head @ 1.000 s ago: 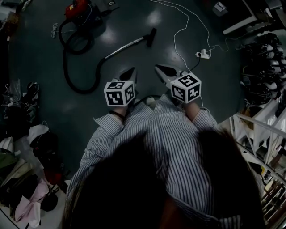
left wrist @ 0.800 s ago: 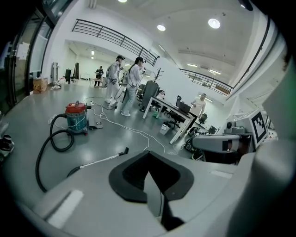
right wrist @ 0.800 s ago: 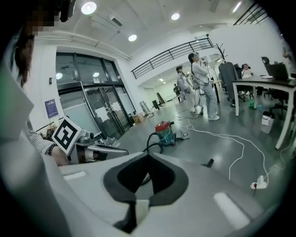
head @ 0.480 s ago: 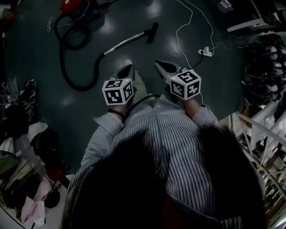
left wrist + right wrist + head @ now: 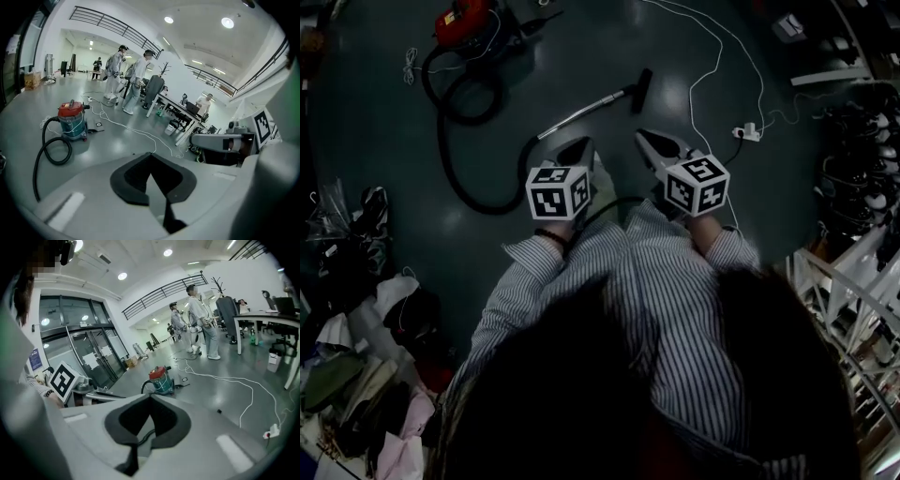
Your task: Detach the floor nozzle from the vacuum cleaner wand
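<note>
In the head view a metal wand [image 5: 586, 108] lies on the dark floor with a black floor nozzle [image 5: 642, 88] at its far end. A black hose [image 5: 455, 159] runs from the wand to a red canister vacuum [image 5: 461, 21], which also shows as a red and teal canister [image 5: 71, 121] in the left gripper view and small [image 5: 161, 378] in the right gripper view. My left gripper [image 5: 578, 148] and right gripper [image 5: 645, 140] are both shut and empty, held side by side in front of me, short of the wand.
A white cable [image 5: 708, 70] runs across the floor to a power strip [image 5: 748, 132] on the right. Shoes and bags [image 5: 356, 309] are piled at the left, white racks [image 5: 853, 272] at the right. Several people [image 5: 123, 77] stand by desks in the distance.
Both grippers and the view have moved forward toward the wand, which now lies closer to the gripper tips. Both jaws stay shut.
</note>
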### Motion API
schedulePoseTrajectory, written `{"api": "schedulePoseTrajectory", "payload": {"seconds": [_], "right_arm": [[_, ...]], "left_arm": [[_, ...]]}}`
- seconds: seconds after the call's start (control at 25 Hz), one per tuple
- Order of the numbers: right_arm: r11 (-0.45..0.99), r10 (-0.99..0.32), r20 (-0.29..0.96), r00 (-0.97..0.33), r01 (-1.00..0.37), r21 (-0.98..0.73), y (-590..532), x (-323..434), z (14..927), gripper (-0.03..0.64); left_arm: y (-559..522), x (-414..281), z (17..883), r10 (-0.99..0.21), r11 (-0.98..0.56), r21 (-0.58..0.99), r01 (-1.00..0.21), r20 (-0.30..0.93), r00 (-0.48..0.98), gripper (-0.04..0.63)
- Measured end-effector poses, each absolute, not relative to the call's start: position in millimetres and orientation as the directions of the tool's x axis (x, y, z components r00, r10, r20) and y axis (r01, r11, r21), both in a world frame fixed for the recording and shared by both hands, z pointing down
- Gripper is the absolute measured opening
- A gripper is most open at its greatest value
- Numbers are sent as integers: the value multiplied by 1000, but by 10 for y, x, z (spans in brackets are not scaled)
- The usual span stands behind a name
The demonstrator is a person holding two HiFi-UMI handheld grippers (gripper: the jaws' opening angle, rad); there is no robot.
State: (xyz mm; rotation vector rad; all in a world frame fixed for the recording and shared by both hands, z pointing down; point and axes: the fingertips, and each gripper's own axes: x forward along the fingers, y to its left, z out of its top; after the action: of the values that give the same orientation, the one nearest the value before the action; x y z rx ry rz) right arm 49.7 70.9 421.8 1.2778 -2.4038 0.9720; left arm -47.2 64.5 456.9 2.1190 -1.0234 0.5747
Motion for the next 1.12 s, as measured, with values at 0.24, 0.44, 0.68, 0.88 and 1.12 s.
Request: {"api": "schedulePoseTrajectory", "payload": {"seconds": [0.24, 0.44, 0.68, 0.88, 1.12], "right_arm": [[358, -661, 498, -562, -819, -449, 117, 343, 4308, 2], [349, -648, 512, -565, -817, -459, -76, 349, 4365, 2], [329, -622, 521, -585, -799, -504, -240, 351, 4519, 2], [337, -589, 535, -606, -786, -519, -385, 353, 4829, 2], [302, -575, 554, -602, -786, -540, -633, 461, 5615, 2]], "left_arm": [[131, -586, 4795, -447, -428, 427, -797, 666, 597, 6], [8, -555, 4904, -423, -420, 437, -796, 682, 597, 6], [-142, -554, 5054, -408, -369, 469, -802, 694, 593, 6], [-211, -443, 5350, -377, -377, 481, -791, 701, 606, 6], [-362, -326, 6090, -361, -412, 432, -802, 731, 579, 6]]}}
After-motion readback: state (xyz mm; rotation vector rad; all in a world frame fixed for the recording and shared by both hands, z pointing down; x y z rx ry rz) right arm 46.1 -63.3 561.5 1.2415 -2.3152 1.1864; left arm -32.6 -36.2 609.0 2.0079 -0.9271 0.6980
